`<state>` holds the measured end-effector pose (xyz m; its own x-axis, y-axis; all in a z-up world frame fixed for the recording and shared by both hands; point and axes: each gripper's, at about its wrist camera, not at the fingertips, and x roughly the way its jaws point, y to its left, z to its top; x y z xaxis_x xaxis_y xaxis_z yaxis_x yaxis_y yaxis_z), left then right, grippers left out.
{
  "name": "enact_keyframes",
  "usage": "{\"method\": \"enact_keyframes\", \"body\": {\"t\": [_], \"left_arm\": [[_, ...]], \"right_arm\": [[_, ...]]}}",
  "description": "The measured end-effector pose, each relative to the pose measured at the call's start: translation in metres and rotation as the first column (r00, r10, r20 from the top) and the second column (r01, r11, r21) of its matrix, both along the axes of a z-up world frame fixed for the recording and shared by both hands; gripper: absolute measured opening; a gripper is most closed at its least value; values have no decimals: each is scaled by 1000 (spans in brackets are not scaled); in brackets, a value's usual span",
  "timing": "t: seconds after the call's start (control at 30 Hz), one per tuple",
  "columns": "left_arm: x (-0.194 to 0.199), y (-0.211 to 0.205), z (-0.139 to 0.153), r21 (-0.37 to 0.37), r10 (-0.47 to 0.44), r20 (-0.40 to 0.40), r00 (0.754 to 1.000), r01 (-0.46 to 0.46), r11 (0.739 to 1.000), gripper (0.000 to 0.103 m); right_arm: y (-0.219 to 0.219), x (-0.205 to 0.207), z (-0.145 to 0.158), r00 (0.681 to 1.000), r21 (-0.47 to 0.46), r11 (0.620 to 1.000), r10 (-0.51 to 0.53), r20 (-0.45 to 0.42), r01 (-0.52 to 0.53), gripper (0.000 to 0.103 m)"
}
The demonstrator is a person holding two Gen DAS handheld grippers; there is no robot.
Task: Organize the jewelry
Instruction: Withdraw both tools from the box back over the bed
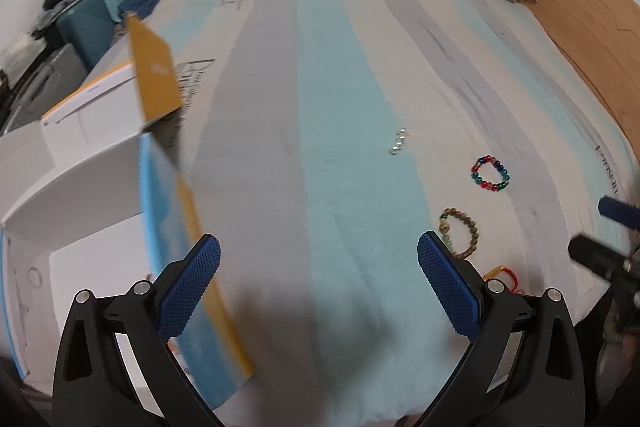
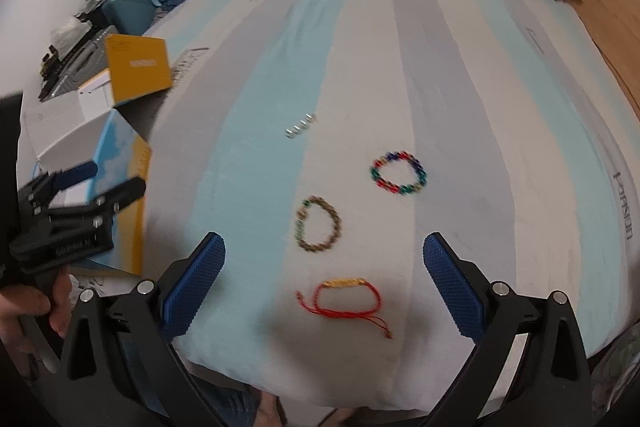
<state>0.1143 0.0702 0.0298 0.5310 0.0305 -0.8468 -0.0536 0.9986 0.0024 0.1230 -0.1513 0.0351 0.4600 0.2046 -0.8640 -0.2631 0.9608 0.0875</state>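
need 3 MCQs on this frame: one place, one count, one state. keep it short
1. Where does the open box sit relative to the jewelry?
A. at the left edge of the striped blanket
B. at the right edge
C. in the middle of the pieces

2. How many closed-loop bracelets lie on the blanket?
A. one
B. three
C. five

3. What state is the right tool in?
A. shut on the red cord bracelet
B. open, holding nothing
C. shut on nothing

Answers:
1 A: in the right wrist view the box stands far left, apart from the pieces.
2 B: multicolour bead bracelet, brown bead bracelet and red cord bracelet; the short silver bead string is no loop.
3 B: both blue pads stand wide apart, with the red cord bracelet lying free between them.
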Motion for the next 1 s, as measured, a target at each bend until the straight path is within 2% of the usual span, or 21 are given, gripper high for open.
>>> {"method": "enact_keyframes", "body": {"t": [0.33, 0.73, 0.8, 0.9, 1.0], "left_arm": [[65, -43, -25, -16, -71, 9, 997, 71, 997, 97], [138, -74, -83, -36, -140, -23, 990, 139, 990, 97], [145, -76, -92, -34, -138, -31, 990, 137, 990, 97], [156, -77, -104, -30, -132, -41, 990, 131, 991, 97], [162, -80, -117, -13, -130, -55, 990, 130, 991, 97]], "right_arm": [[-40, 4, -55, 996, -48, 997, -57, -63, 54, 95], [-55, 9, -123, 988, -103, 993, -79, -134, 66, 95], [-54, 10, -130, 987, -100, 993, -71, -146, 57, 88], [-54, 12, -139, 984, -90, 995, -64, -166, 50, 86], [-52, 12, -147, 982, -91, 995, -52, -182, 35, 80]]}}
